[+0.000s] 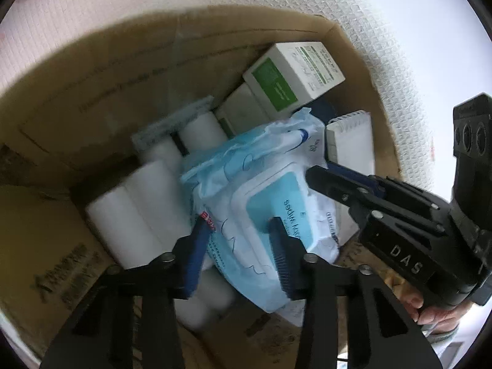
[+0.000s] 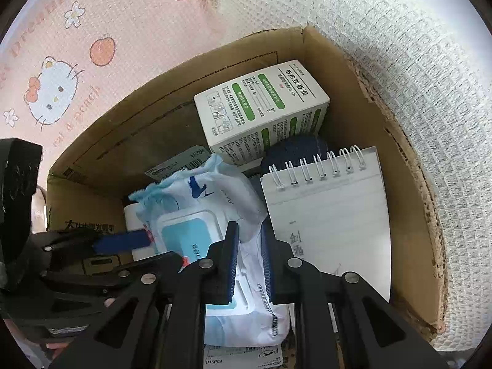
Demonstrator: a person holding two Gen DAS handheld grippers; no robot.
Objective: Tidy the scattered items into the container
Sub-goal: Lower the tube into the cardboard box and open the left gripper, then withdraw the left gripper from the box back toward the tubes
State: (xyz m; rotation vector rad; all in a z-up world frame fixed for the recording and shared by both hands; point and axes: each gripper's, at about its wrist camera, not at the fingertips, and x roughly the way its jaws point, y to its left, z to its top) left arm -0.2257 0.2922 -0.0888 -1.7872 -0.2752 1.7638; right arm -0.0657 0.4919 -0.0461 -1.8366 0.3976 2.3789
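While the cardboard box [image 2: 347,98] sits on a pink cartoon-print cloth [image 2: 61,61], it holds white paper rolls [image 1: 138,209], a green-and-white carton [image 2: 261,107] printed in Chinese, a spiral notepad [image 2: 332,212] with handwriting, and a blue wet wipes pack [image 2: 203,215] on top. The right gripper [image 2: 249,264] is closed, pinching the pack's wrapper edge. The left gripper [image 1: 240,255] stands half open astride the pack's other end, its pads not visibly pressing. The lid reads "wipes".

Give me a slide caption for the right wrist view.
Right gripper over a wet wipes pack in the cardboard box, beside a spiral notepad.
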